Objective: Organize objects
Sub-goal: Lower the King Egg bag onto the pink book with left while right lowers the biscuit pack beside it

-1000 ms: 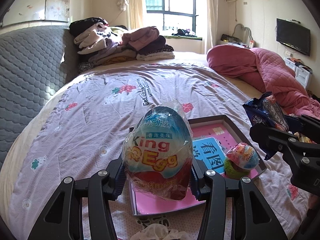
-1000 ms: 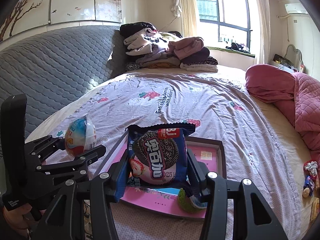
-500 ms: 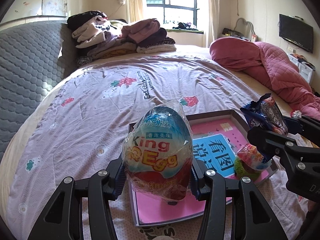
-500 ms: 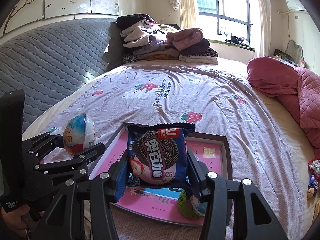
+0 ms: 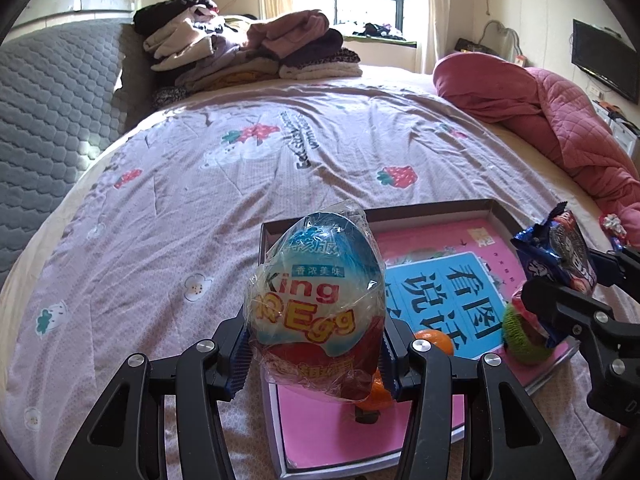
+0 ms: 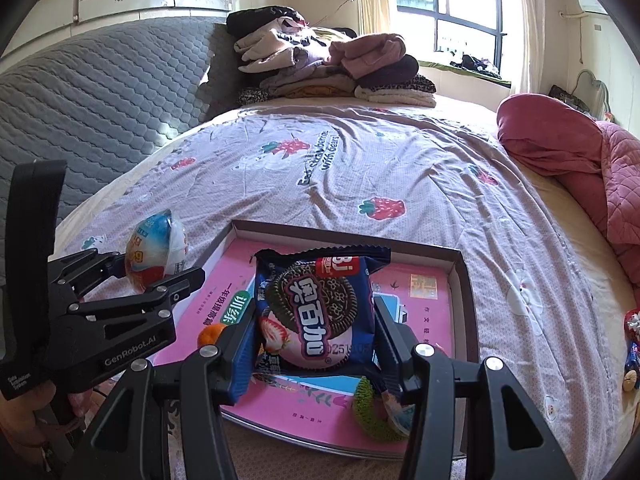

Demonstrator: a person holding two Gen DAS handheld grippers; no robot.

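Observation:
My left gripper [image 5: 316, 350] is shut on a plastic-wrapped King Egg [image 5: 318, 304], held upright over the near left part of a shallow box [image 5: 424, 210] with a pink book inside. My right gripper [image 6: 314, 346] is shut on a blue cookie packet [image 6: 320, 312] above the same box [image 6: 344, 232]. In the box lie a small orange [image 6: 211, 335] and a green-and-pink wrapped ball [image 6: 374, 412]. The right wrist view shows the left gripper [image 6: 154, 270] with the egg [image 6: 158, 250] at the left; the left wrist view shows the right gripper [image 5: 576, 276] with the packet [image 5: 558, 252] at the right.
The box rests on a bed with a strawberry-print sheet [image 5: 280, 152]. Folded clothes [image 5: 248, 48] are piled at the far end, a pink quilt [image 5: 552, 112] lies along the right side, and a grey padded headboard [image 6: 100, 92] runs along the left. Small wrapped sweets [image 6: 632, 344] lie at the right edge.
Both grippers have sunk toward the box and moved forward over it, each still gripping its item. The box looks larger and nearer, and the orange has come into view.

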